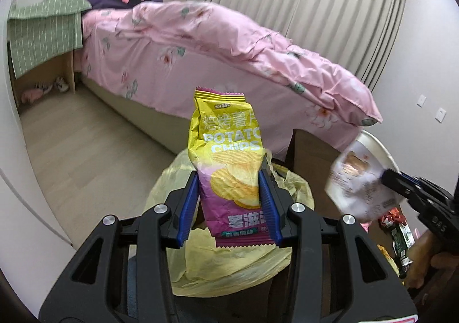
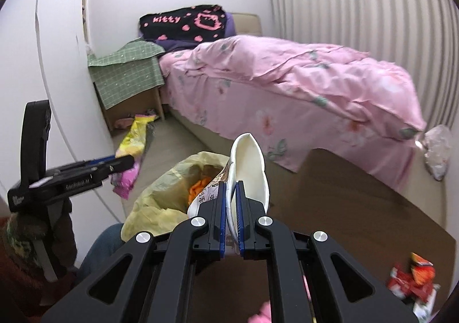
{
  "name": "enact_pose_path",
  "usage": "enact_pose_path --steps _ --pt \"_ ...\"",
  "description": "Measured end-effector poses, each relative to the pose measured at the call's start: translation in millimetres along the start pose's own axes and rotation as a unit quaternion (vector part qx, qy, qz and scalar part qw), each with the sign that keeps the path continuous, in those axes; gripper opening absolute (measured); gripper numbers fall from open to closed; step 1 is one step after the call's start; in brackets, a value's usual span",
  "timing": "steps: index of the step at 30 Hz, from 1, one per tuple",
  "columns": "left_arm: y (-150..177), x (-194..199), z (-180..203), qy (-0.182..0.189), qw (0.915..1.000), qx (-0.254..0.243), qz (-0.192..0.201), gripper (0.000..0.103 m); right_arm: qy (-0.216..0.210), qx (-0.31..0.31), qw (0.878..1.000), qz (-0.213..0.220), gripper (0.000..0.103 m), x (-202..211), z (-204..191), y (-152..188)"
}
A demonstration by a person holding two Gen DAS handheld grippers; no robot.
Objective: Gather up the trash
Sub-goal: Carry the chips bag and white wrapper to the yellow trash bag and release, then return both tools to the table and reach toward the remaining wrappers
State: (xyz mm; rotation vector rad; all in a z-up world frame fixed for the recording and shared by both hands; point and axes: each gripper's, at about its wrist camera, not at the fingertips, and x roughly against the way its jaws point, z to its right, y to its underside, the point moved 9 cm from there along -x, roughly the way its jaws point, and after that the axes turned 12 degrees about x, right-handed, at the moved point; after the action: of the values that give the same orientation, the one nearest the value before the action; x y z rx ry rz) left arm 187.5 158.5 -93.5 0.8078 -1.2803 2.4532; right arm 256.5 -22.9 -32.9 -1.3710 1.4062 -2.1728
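Two pieces of trash are held above an open yellow trash bag (image 1: 229, 262), one in each claw. The left claw (image 1: 229, 202) pinches a yellow and purple potato chips packet (image 1: 229, 168) by its lower half, blue pads pressing both side edges, so the packet stands upright over the bag's mouth. The right claw (image 2: 230, 217) is pressed nearly together on the rim of a crushed white paper cup (image 2: 249, 162), which sticks up and forward, just beside the bag's opening (image 2: 172, 188); orange scraps (image 2: 198, 189) lie inside the bag. Both claws tilt downward toward the bag. In the left view the right claw (image 1: 387, 176) comes in from the right edge with the blurred cup (image 1: 358, 179). In the right view the left claw (image 2: 126, 161) reaches in from the left, its handle gripped by a hand (image 2: 60, 214), the packet (image 2: 132, 156) hanging from its tip. Red wrappers (image 2: 413, 280) lie on the brown worktop (image 2: 344, 208) at lower right. Behind stand a bed with a pink floral duvet (image 1: 215, 45) and a bedside stand draped in green cloth (image 1: 46, 33).
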Motion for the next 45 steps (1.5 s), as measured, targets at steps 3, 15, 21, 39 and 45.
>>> enact_pose_path --steps 3,15,21,39,45 --pt "10 -18 2 0.004 0.9998 -0.001 -0.021 0.039 -0.006 0.017 1.0 -0.017 0.007 -30 -5 0" --pt "-2 -43 -16 0.038 0.9957 0.082 -0.02 0.075 -0.076 0.02 0.995 -0.058 0.037 -87 -24 18" --pt "-7 -36 -28 0.019 0.9944 0.103 0.001 0.076 -0.07 0.015 0.996 -0.052 0.041 -68 -16 24" --pt "85 -11 128 0.19 0.9719 -0.083 -0.111 0.088 0.129 -0.092 0.987 0.0 0.062 120 113 111" --pt "160 3 182 0.228 0.9402 -0.164 -0.193 0.086 0.154 -0.101 0.982 -0.051 0.062 156 115 174"
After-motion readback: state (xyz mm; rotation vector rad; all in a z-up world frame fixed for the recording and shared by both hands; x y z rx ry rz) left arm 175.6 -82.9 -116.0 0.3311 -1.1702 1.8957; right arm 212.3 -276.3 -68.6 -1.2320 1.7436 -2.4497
